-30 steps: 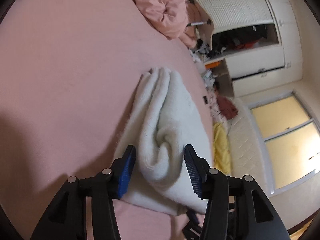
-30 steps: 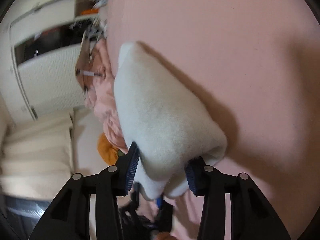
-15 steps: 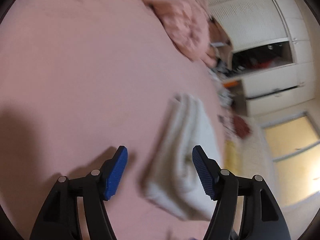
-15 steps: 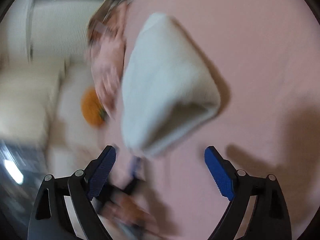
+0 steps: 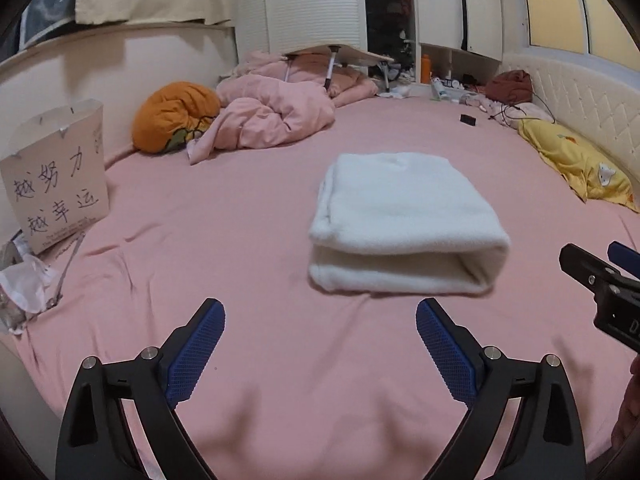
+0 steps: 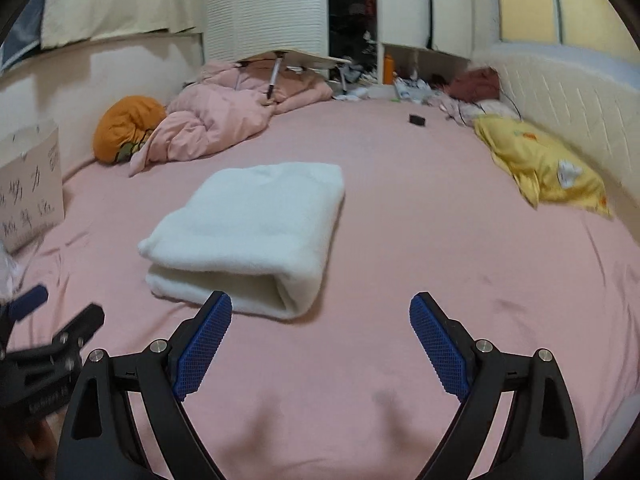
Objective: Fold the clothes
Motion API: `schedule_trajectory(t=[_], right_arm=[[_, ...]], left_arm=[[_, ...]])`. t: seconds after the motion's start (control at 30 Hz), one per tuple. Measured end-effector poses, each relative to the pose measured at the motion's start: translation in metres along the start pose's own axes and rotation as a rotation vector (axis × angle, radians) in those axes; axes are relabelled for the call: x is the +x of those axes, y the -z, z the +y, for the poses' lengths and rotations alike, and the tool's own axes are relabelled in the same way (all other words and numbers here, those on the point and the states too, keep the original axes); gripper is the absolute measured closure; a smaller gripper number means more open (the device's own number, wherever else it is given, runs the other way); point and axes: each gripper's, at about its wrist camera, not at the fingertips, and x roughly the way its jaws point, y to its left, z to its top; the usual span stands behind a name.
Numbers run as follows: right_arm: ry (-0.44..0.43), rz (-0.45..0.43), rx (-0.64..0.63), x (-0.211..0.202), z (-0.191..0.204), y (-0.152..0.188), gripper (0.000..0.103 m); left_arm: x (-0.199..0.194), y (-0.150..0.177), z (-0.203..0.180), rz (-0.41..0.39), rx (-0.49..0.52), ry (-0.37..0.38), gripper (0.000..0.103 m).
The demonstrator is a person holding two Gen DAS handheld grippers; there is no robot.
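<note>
A pink bed (image 5: 280, 360) is filling both views, stretching toward white wardrobes (image 5: 316, 0) at twelve o'clock and a padded headboard (image 5: 580, 108) at two o'clock. A crumpled pink duvet (image 5: 272, 116) is lying at eleven o'clock, with an orange cushion (image 5: 172, 116) just beside it at ten o'clock. A yellow pillow (image 5: 572, 160) is lying along the headboard at two o'clock. A white bag (image 5: 56, 176) with handwritten characters is standing at nine o'clock on the bed's edge.

The folded white towel (image 5: 400, 220) is resting flat on the bed near the middle, its open fold facing the cameras, in front of both grippers and touching neither.

The left gripper (image 5: 320, 344) is hovering over bare sheet short of the towel, its blue fingers (image 5: 196, 352) standing wide apart with nothing between them; they have just been opening. The right gripper (image 6: 320, 340) is likewise hanging with its fingers (image 6: 440, 348) spread wide and empty, having just been opening; in its view the towel is lying at eleven o'clock, with the left finger overlapping the towel's near edge in the picture.

A small black object (image 5: 468, 120) is lying on the sheet at one o'clock.
</note>
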Motion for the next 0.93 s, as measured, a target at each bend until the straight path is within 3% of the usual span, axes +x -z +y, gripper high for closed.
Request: schedule_trajectory(t=[0.33, 0.7, 0.93], right_arm=[[-0.009, -0.005, -0.029, -0.011, -0.004, 0.0, 0.012], [-0.019, -0.014, -0.065, -0.014, 0.004, 0.003, 0.012], [-0.014, 0.001, -0.084, -0.008, 0.009, 0.004, 0.012]], left_arm=[[0.016, 0.004, 0.005, 0.096, -0.149, 0.009, 0.006], [0.01, 0.006, -0.032, 0.061, 0.01, 0.012, 0.003], [0.01, 0.008, -0.026, -0.01, -0.051, 0.042, 0.0]])
